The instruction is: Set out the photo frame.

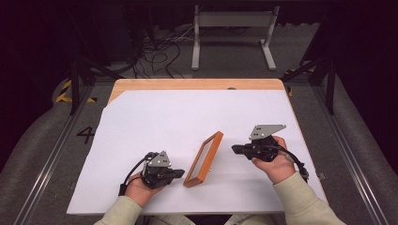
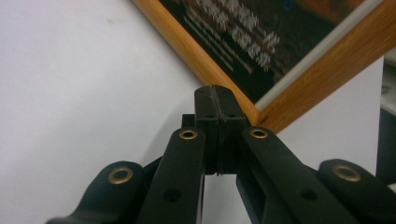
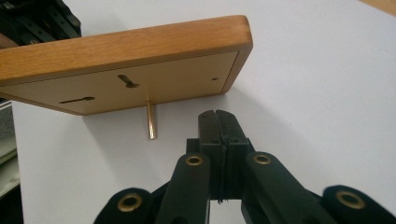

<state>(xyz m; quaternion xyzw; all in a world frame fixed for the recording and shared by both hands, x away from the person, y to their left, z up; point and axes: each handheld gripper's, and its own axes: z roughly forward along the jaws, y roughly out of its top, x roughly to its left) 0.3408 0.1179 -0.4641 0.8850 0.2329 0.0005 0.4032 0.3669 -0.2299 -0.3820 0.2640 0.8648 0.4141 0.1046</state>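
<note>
A wooden picture frame (image 1: 204,158) stands tilted on the white table, propped on a thin brass peg (image 3: 151,120) at its back. Its glass front (image 2: 261,32) faces my left gripper (image 1: 180,173), whose jaws are shut with nothing in them, tips close to the frame's lower corner (image 2: 259,116). My right gripper (image 1: 233,149) is shut and empty, a short way behind the frame's wooden back (image 3: 140,88), which has two keyhole slots.
The white sheet (image 1: 155,117) covers most of the wooden table (image 1: 197,84). Beyond the far edge are cables (image 1: 159,51) on the floor and a grey metal stand (image 1: 232,33). Dark rails run along both sides.
</note>
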